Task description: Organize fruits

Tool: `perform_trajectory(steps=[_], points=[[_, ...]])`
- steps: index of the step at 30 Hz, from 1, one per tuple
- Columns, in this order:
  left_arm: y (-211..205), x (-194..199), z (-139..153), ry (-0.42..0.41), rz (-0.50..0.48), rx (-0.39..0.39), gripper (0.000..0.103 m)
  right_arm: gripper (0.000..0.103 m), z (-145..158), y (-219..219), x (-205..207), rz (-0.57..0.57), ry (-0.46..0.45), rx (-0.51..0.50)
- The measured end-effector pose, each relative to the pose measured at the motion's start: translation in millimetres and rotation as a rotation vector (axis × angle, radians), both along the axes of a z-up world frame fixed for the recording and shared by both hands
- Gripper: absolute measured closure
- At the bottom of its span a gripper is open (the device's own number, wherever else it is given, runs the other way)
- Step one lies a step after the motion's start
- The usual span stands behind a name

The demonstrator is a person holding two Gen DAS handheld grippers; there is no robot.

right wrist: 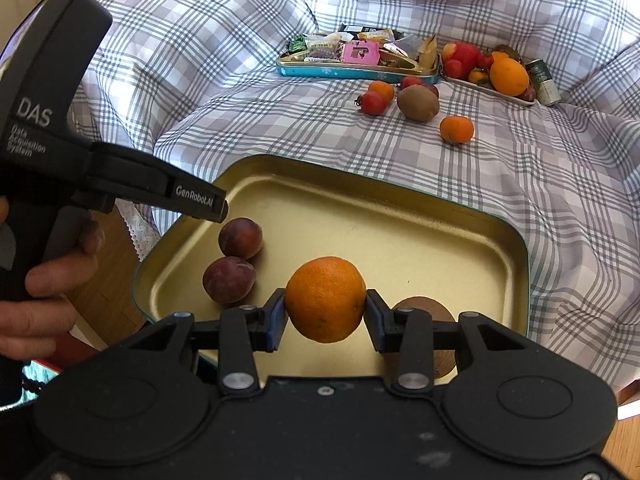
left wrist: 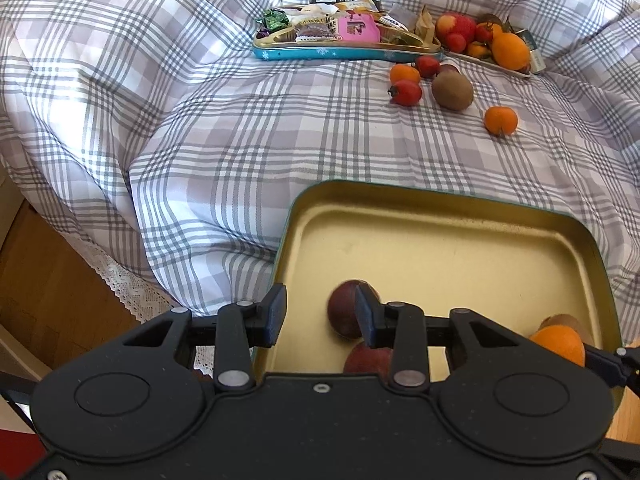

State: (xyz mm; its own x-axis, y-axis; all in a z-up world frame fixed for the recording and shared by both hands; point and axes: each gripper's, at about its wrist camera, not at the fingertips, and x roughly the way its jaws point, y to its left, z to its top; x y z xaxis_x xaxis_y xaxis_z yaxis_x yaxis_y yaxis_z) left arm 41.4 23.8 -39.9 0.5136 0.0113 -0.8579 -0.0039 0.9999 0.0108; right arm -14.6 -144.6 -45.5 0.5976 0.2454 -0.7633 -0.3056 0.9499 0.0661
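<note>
A gold-lined tin tray lies on the checked bedcover near me. Two dark plums rest at its left side, and a kiwi sits half hidden behind my right finger. My right gripper is shut on an orange, held just above the tray floor. My left gripper hangs open over the tray's left part. One plum lies below it, partly behind the right finger, with neither pad touching it. Seen side-on, the left gripper hovers above that plum.
A blue tin of wrapped sweets stands at the back. Beside it are a white tray of fruit and a can. On the cover lie a loose kiwi, a mandarin and small red fruits. Wooden floor shows left.
</note>
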Motion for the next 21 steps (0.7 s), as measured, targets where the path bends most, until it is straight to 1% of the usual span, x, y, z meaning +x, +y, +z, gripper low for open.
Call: perform_trajectory(steps=[6,12,17,21], points=[[-1.2,-7.0,1.5,-0.013,0.006,0.022,0.057,0.060,-1.0,-0.3,0.8,0.000,0.003,-0.003],[-0.8,-11.3,-0.3,-0.007,0.005,0.020,0.057,0.060,-1.9,-0.2,1.3,-0.002,0.007,-0.004],[-2.9,-13.2,-1.8,0.002,0.000,0.018,0.057,0.061,1.0,1.4,-1.7,0.004,-0.022,-0.012],[-5.0,-14.6,-1.9,0.002,-0.006,0.022,0.057,0.061,-0.9,1.6,-0.8,0.008,-0.010,-0.012]])
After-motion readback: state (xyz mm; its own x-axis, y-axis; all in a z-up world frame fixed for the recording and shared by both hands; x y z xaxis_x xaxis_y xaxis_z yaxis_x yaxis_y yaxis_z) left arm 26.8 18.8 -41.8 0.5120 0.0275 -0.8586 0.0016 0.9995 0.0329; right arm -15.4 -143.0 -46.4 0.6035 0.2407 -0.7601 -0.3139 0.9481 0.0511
